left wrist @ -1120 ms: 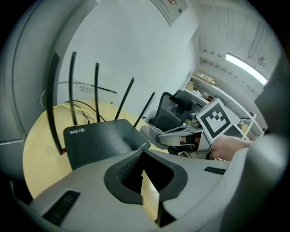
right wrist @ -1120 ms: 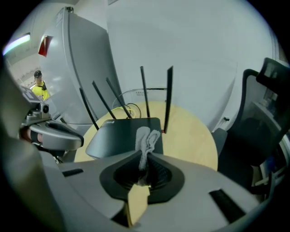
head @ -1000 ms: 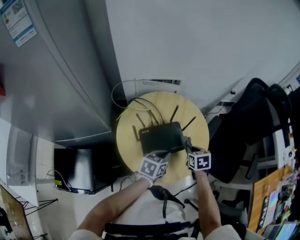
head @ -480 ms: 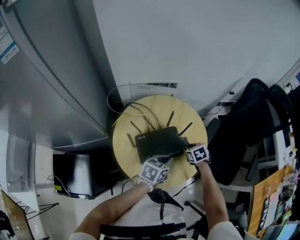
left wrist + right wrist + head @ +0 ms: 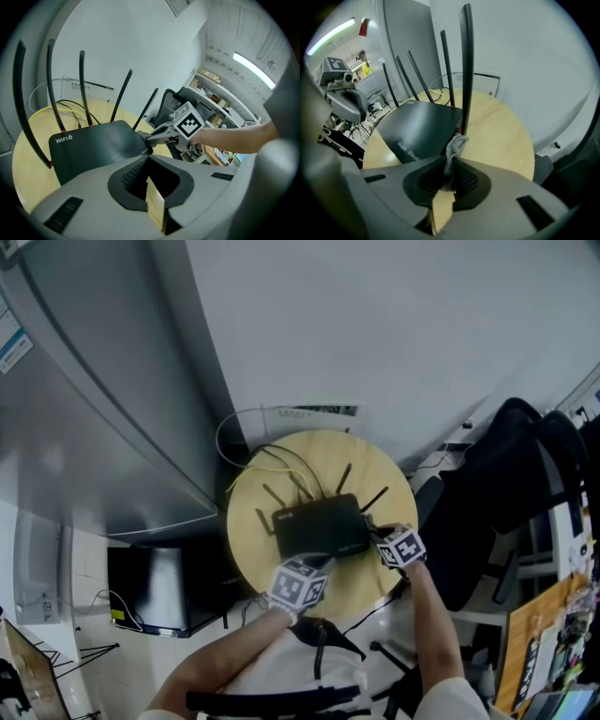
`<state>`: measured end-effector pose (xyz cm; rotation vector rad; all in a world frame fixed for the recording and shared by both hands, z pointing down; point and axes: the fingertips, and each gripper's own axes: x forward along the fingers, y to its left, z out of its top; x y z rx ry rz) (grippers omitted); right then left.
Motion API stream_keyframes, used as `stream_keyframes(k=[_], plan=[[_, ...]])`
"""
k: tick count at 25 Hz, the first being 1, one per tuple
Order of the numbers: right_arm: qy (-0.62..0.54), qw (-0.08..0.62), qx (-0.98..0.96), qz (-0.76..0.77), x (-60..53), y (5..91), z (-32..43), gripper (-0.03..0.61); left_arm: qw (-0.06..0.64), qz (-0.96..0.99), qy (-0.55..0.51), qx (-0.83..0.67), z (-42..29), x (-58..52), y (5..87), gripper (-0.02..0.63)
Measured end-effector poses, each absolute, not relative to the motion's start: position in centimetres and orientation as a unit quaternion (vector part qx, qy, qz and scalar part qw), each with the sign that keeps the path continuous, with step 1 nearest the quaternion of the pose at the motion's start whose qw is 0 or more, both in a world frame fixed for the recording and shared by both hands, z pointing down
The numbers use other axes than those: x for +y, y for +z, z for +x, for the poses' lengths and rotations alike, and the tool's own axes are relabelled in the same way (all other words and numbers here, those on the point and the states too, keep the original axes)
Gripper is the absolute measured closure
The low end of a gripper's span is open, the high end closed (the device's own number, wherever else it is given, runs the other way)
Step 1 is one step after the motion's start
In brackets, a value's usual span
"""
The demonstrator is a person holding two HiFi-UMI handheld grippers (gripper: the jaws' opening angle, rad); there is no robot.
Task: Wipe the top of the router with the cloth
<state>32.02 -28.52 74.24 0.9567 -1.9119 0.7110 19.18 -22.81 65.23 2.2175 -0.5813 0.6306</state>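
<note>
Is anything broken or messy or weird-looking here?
Nothing is broken or spilled. The router sits flat on the round table. Only slightly untidy: its antennas lean at different angles, and cables loop loosely behind it. The cloth is a small scrunched wad in the right gripper.

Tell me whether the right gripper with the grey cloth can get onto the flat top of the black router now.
Probably yes. The right gripper holds the grey cloth at the black router's corner; its flat top lies bare, and the upright antennas stand only along its edges.
</note>
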Motion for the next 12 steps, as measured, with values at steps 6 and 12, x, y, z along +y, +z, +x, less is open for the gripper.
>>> stream_keyframes(k=[6,12], plan=[[0.292,0.424,-0.768,0.381,-25.5,74.0,32.3,0.54,0.367,0.868,0.246,-0.225,18.9,-22.2,65.0,0.615],[0.306,0.409,-0.766,0.391,-22.5,74.1,31.5,0.54,0.379,0.864,0.246,-0.223,18.2,-20.5,65.5,0.615]])
